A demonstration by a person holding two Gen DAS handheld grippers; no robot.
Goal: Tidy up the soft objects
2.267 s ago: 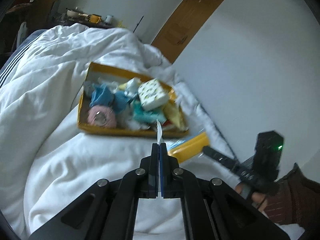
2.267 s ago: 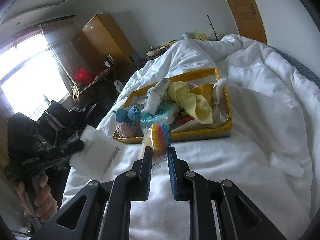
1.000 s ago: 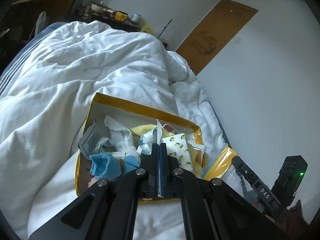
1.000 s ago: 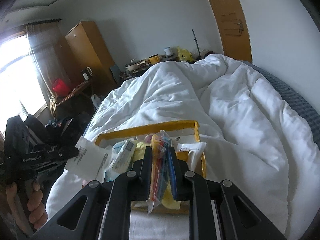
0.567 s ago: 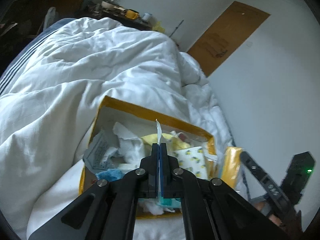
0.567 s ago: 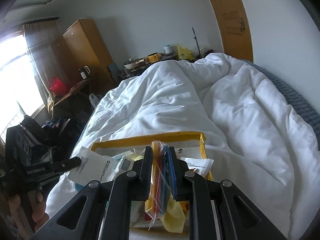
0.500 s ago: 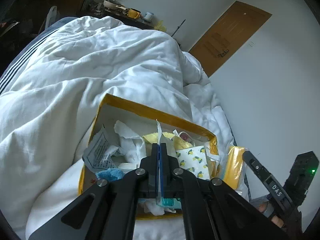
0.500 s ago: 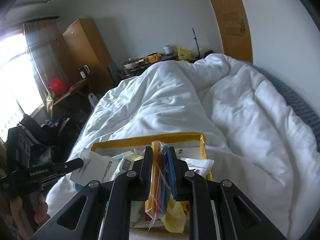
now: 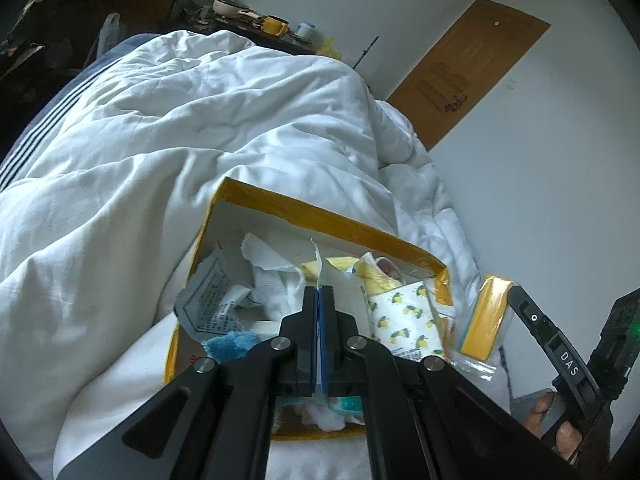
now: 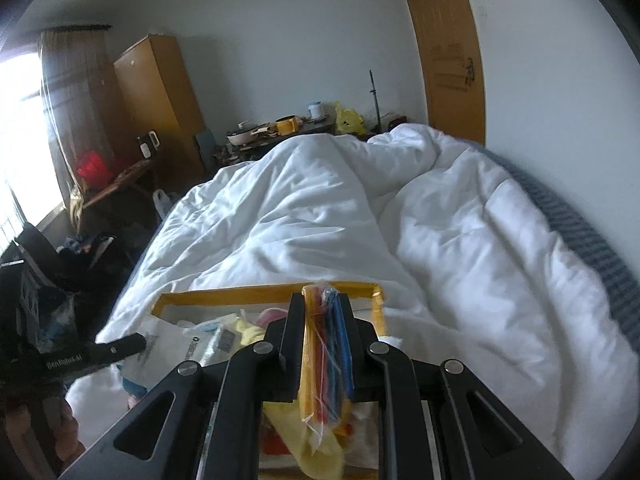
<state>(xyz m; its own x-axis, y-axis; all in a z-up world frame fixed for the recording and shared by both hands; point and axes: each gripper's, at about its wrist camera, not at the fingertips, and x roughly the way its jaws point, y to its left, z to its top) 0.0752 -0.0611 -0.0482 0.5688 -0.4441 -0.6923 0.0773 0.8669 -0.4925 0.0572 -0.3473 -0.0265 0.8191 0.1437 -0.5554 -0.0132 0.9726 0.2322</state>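
Observation:
A yellow-rimmed box full of soft items lies on the white duvet. In it I see a lemon-print pack, a blue fuzzy sock and a crumpled printed wrapper. My left gripper hangs over the box, shut on a thin white packet that appears edge-on in its own view. Over the box's right part, my right gripper is shut on a clear bag of coloured strips. That bag also shows beside the box's right end.
A white wall runs close along the bed's right side, with a wooden door behind. A cluttered desk and a wardrobe stand past the bed. Dark bags lie on the floor at left. A hand holds the right gripper.
Both grippers have come from in front of the box to over it, each keeping its packet. In the last half second they hardly move.

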